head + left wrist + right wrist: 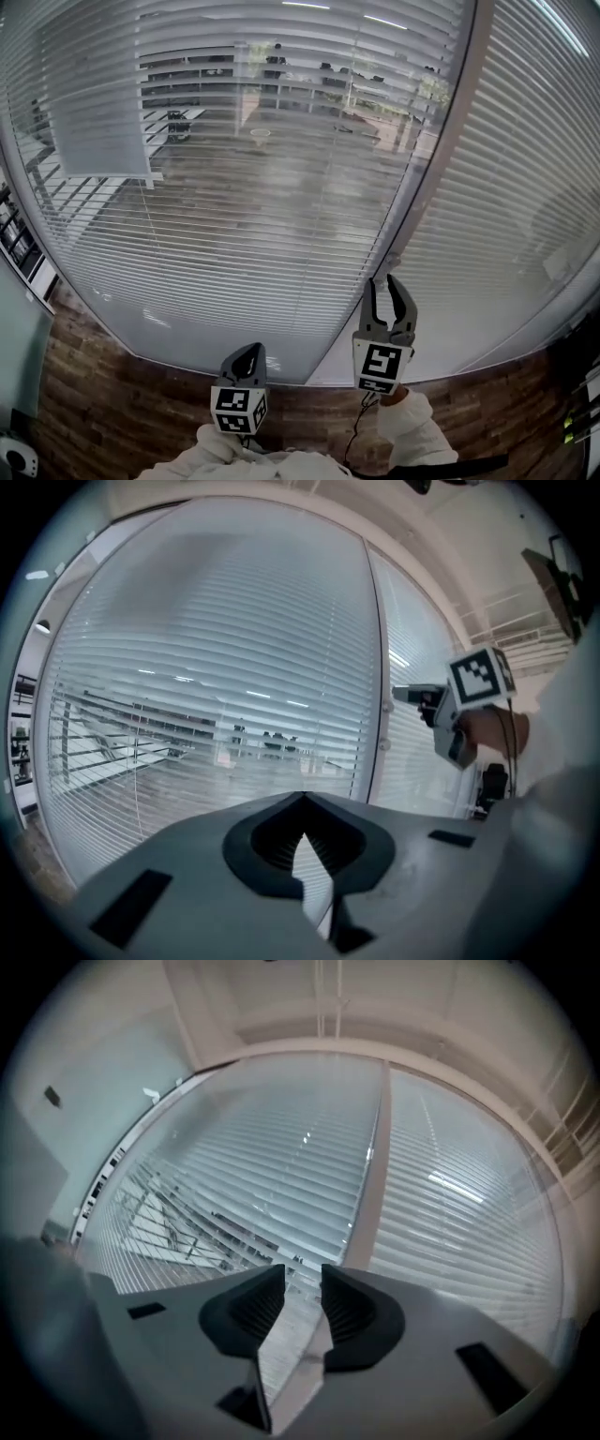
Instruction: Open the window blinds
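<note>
**Window blinds** point(262, 187): white horizontal slats in two panels side by side, both hanging full length over the glass. The left panel's slats are tilted enough to show a room beyond. The right panel point(525, 187) reads as near-solid white.

**Frame post** point(441, 159): pale upright dividing the two panels.

**Right tongs** point(389, 281): spread, with nothing between them. Raised in front of the post's lower part; whether they touch it cannot be told.

**Left tongs** point(251, 352): tips pressed together, empty. Held lower, clear of the slats.

**Brick-patterned surface** point(103, 375): brown, below the window.

**Sleeve** point(422, 431): white, behind the right tongs.
</note>
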